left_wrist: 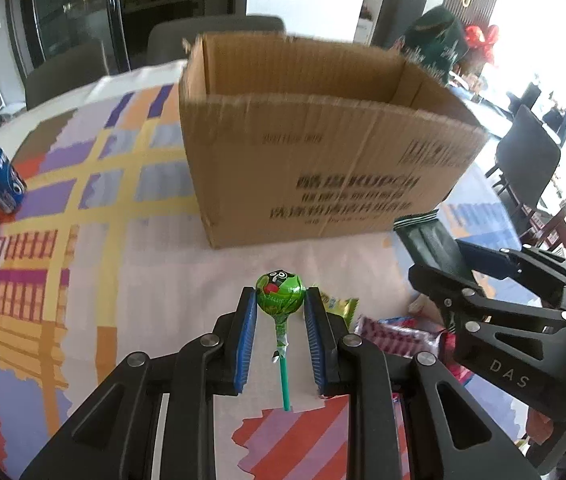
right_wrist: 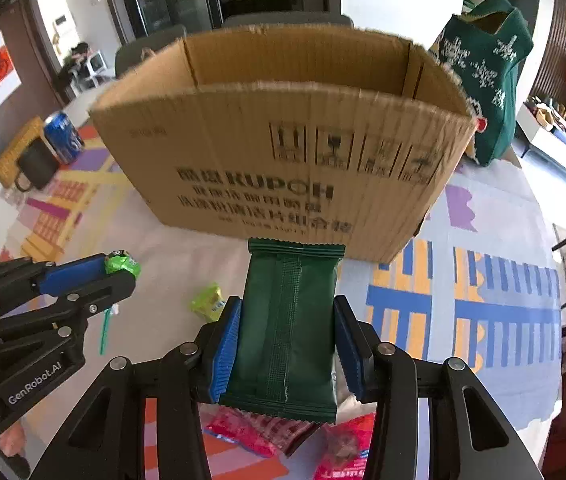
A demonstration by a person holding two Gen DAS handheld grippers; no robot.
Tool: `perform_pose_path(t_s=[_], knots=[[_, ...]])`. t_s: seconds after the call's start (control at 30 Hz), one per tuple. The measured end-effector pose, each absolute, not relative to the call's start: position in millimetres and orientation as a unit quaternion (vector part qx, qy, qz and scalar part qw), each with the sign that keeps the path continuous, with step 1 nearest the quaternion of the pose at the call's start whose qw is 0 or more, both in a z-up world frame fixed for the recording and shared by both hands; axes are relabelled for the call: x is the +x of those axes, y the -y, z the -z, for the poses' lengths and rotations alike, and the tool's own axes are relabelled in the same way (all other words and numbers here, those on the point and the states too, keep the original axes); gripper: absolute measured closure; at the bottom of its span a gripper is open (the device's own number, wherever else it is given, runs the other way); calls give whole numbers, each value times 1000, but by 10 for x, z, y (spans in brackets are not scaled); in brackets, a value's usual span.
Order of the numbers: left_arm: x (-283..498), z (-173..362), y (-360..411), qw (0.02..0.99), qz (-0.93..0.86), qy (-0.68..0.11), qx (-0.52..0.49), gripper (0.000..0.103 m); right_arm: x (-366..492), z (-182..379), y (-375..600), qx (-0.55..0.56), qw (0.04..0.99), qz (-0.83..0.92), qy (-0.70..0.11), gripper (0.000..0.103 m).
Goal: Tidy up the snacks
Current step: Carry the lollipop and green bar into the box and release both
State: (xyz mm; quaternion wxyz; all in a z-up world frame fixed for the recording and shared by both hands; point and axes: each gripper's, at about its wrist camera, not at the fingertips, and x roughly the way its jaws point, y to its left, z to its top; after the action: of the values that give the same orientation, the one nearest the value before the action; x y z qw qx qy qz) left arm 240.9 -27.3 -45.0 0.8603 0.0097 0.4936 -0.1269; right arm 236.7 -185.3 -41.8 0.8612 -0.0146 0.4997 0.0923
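Note:
My left gripper (left_wrist: 281, 300) is shut on a green lollipop (left_wrist: 280, 290), its green stick hanging down between the fingers, above the patterned tablecloth. My right gripper (right_wrist: 287, 312) is shut on a dark green snack packet (right_wrist: 289, 320), held upright in front of an open cardboard box (right_wrist: 283, 152). The box (left_wrist: 315, 148) stands just beyond both grippers. In the left wrist view the right gripper (left_wrist: 463, 272) and its packet (left_wrist: 431, 240) are at the right. In the right wrist view the left gripper (right_wrist: 121, 268) and lollipop (right_wrist: 123, 264) are at the left.
Loose snacks lie on the table under the grippers: a yellow-green packet (right_wrist: 209, 302) and red-pink packets (right_wrist: 251, 432). A blue soda can (left_wrist: 1, 180) and a dark mug (right_wrist: 37, 168) stand far left. A green knitted bag (right_wrist: 483, 92) stands right of the box. Chairs surround the table.

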Motion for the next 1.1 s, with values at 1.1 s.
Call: perform_pose_path(t_s=[1.1], knots=[[2591,-695,448,917,160,-365,-8,78,2278,-715,2033,35,928,-93,-359,57]])
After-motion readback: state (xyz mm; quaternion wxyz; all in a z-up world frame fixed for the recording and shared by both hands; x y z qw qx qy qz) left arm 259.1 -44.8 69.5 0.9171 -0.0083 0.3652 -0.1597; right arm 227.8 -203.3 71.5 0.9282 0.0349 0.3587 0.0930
